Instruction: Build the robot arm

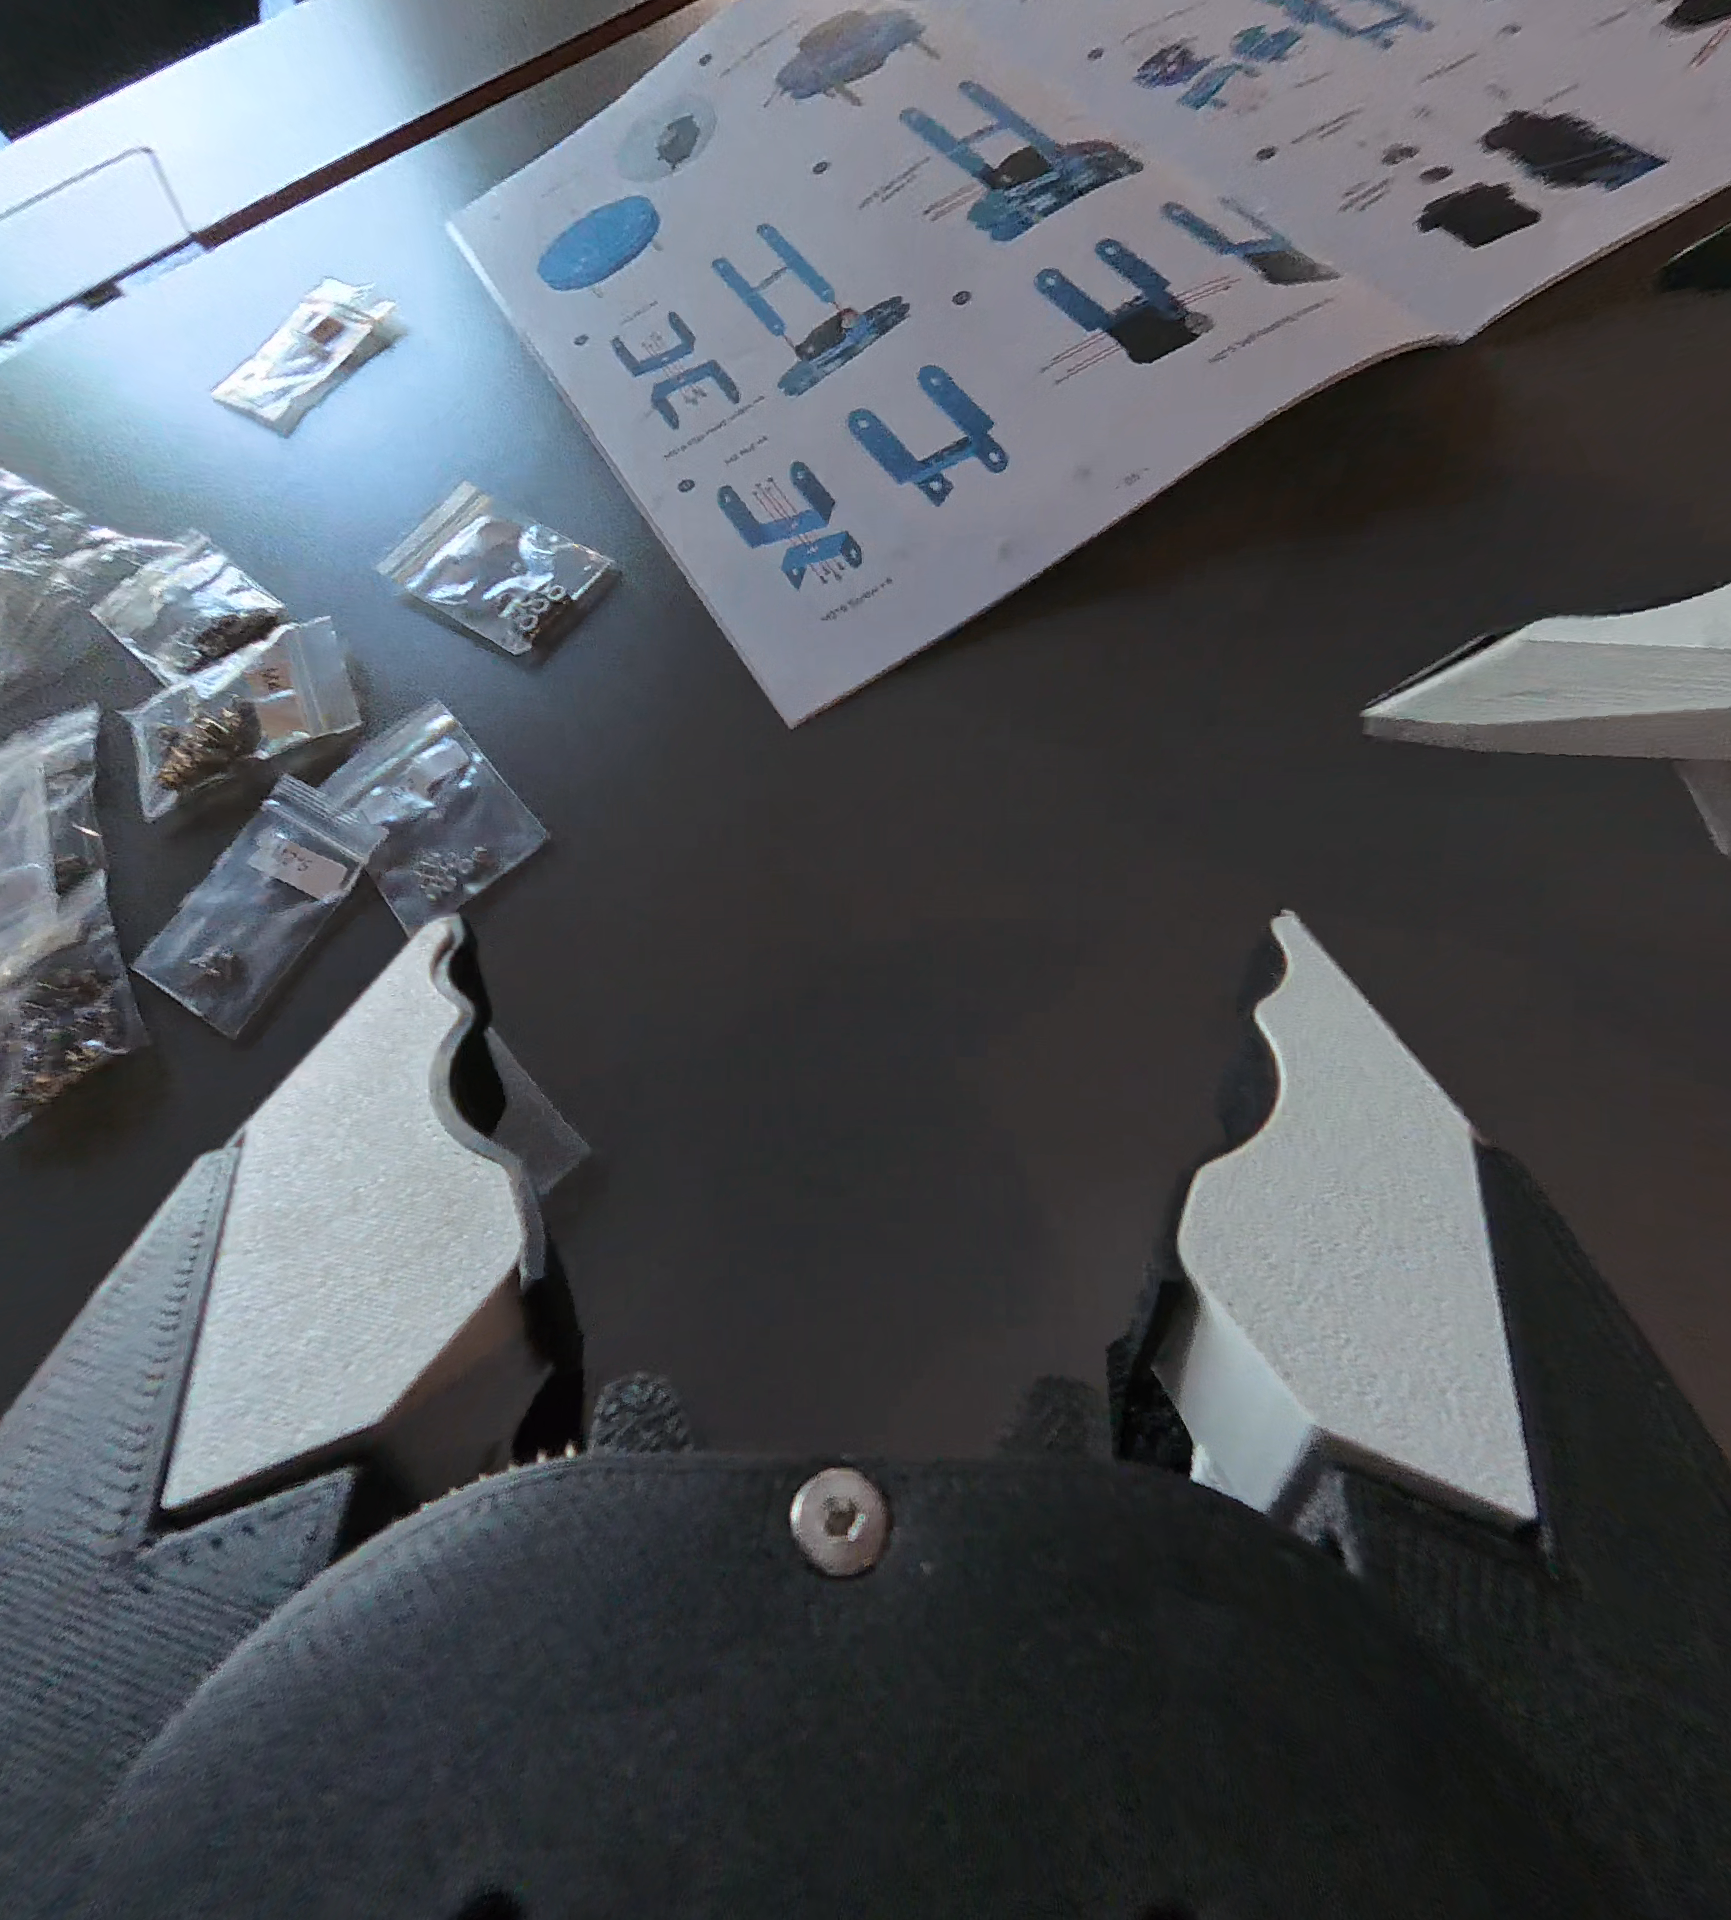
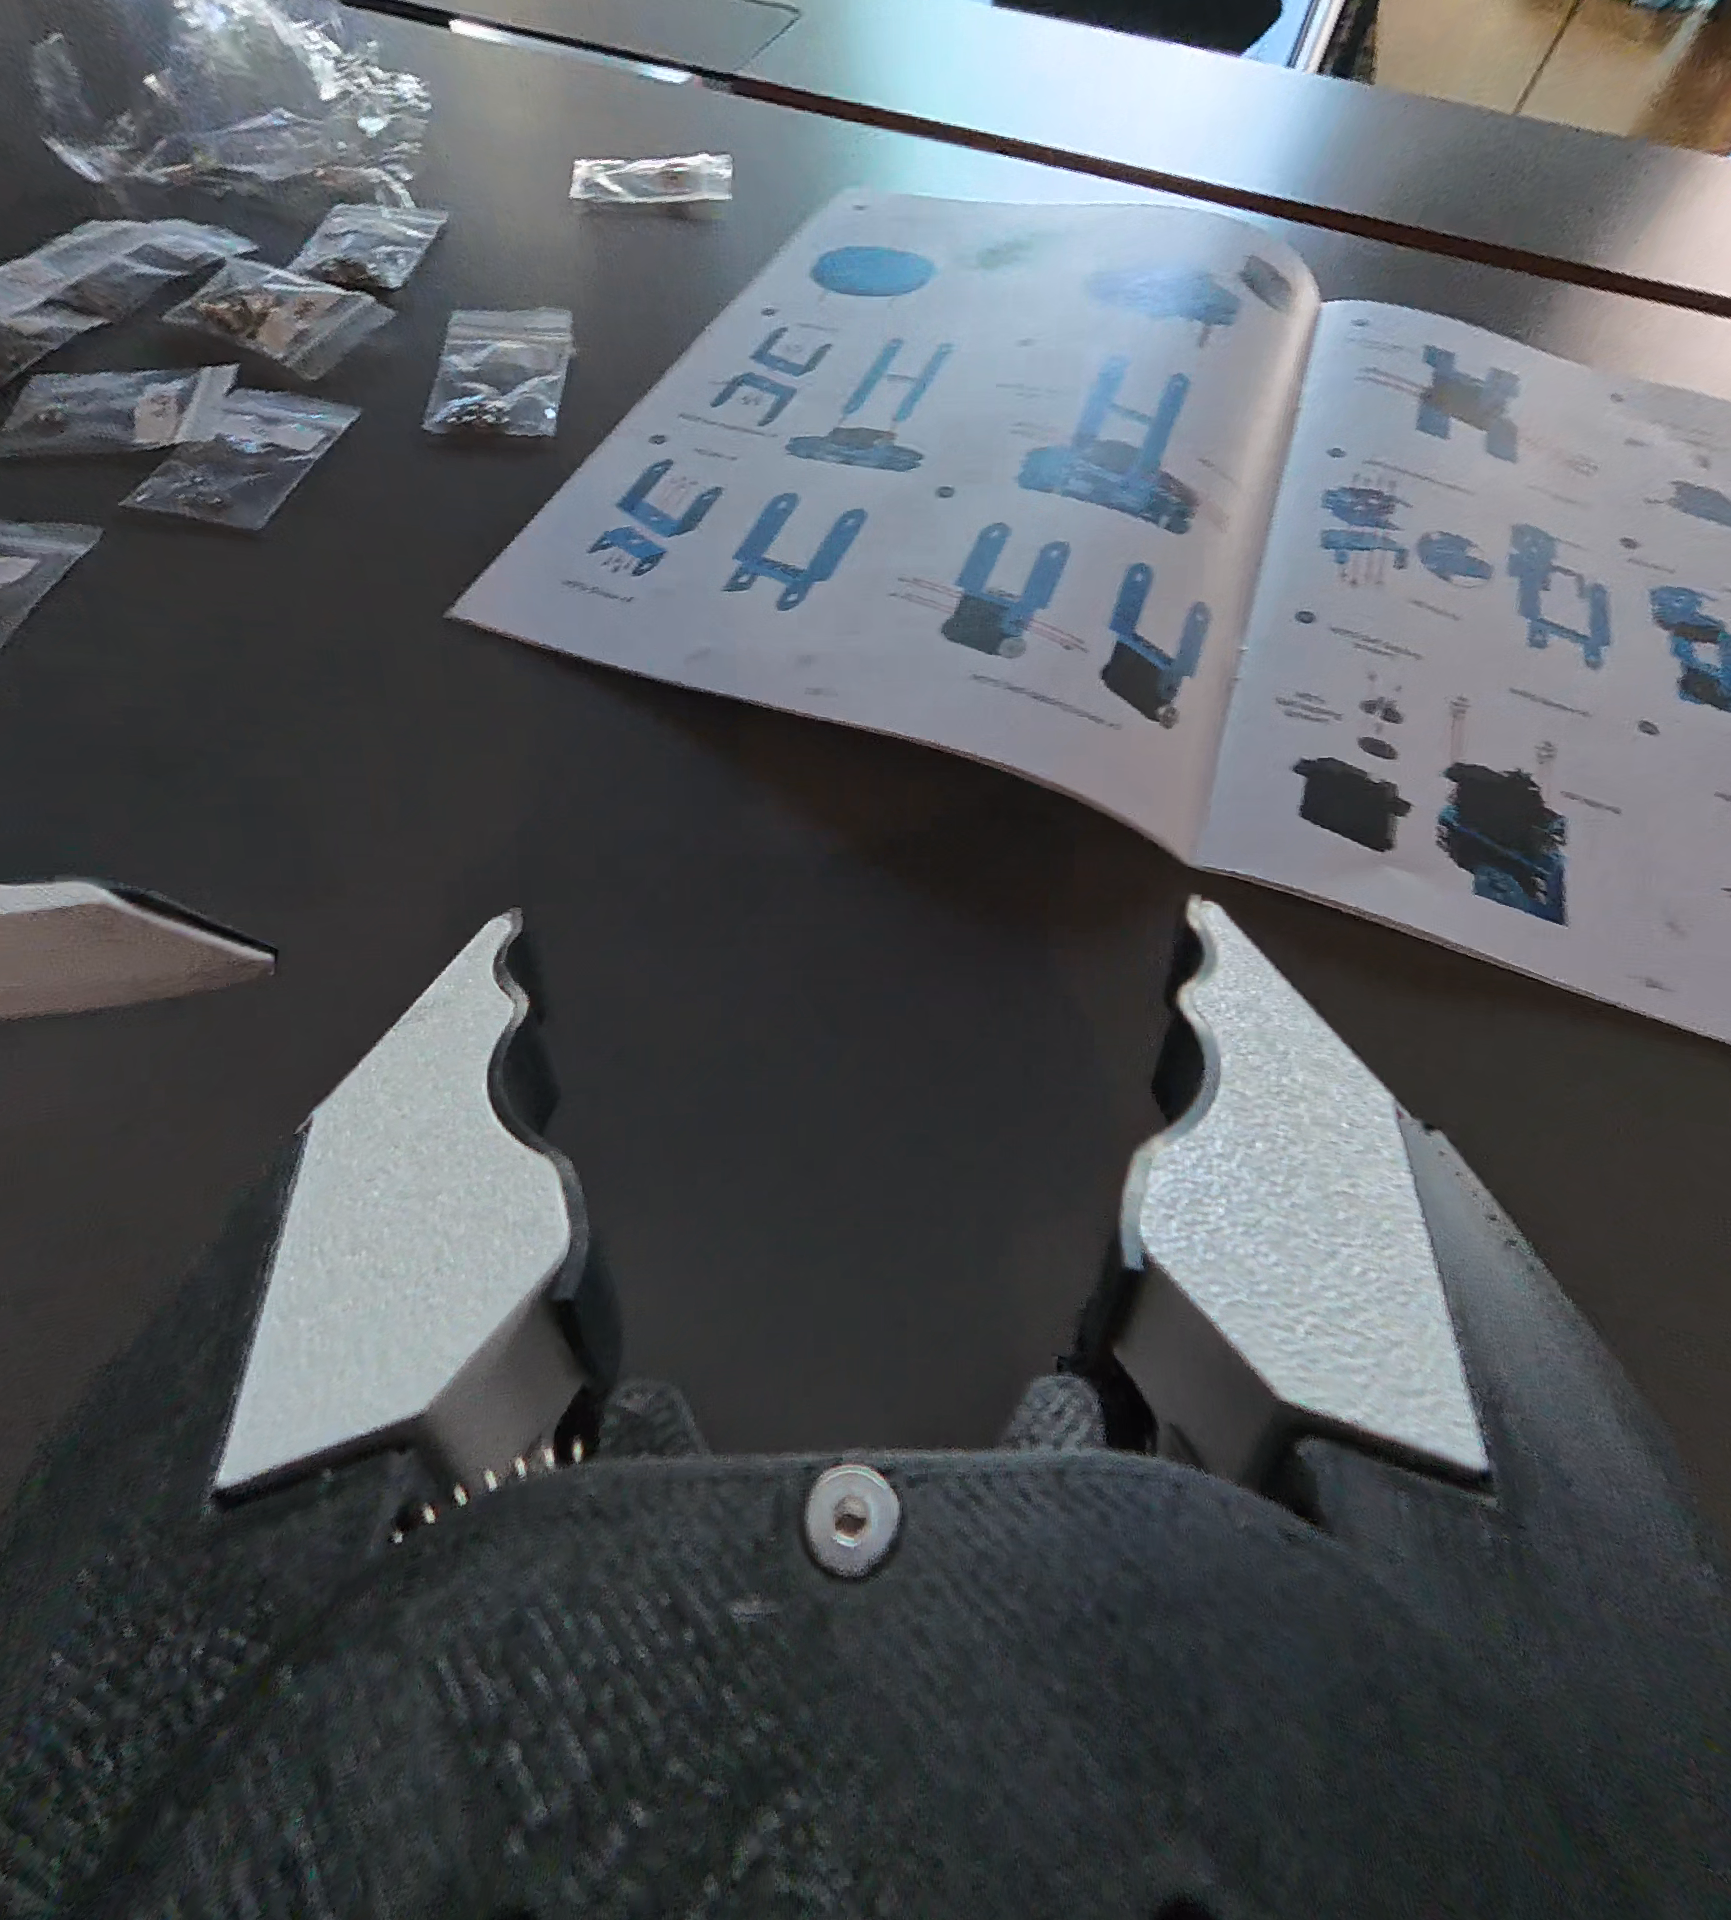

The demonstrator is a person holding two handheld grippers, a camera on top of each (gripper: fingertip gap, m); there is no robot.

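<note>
Two grippers hang over a dark table (image 1: 840, 831), both with jaws spread wide and nothing between them. The left gripper (image 1: 866, 935) sits low above bare tabletop; its left finger (image 1: 362, 1174) reaches to the edge of a cluster of small clear bags (image 1: 248, 862), and the nearest bag (image 1: 445, 831), holding a few tiny metal pieces, lies just past that fingertip. A corner of clear plastic shows beneath the same finger, though I cannot tell whether the finger touches it. More bags of dark screws spread out to the left, one bag (image 1: 497, 566) lies apart between the cluster and the booklet, and another small packet (image 1: 305, 348) lies farther back.

An open booklet (image 1: 944, 364) with blue and black drawings of parts lies flat beyond the left gripper, toward the right. The white tip of the right gripper (image 1: 1609, 707) pokes in from the right edge of the left wrist view, well apart from the left one.

From the right wrist view, the right gripper (image 2: 850, 925) hovers over empty table just before the near edge of the booklet (image 2: 944, 468); its right finger (image 2: 1297, 1195) points close to the booklet's fold without touching it. The bags (image 2: 217, 343) lie away to its left, and a white fingertip of the left gripper (image 2: 71, 961) enters from the left edge.
</note>
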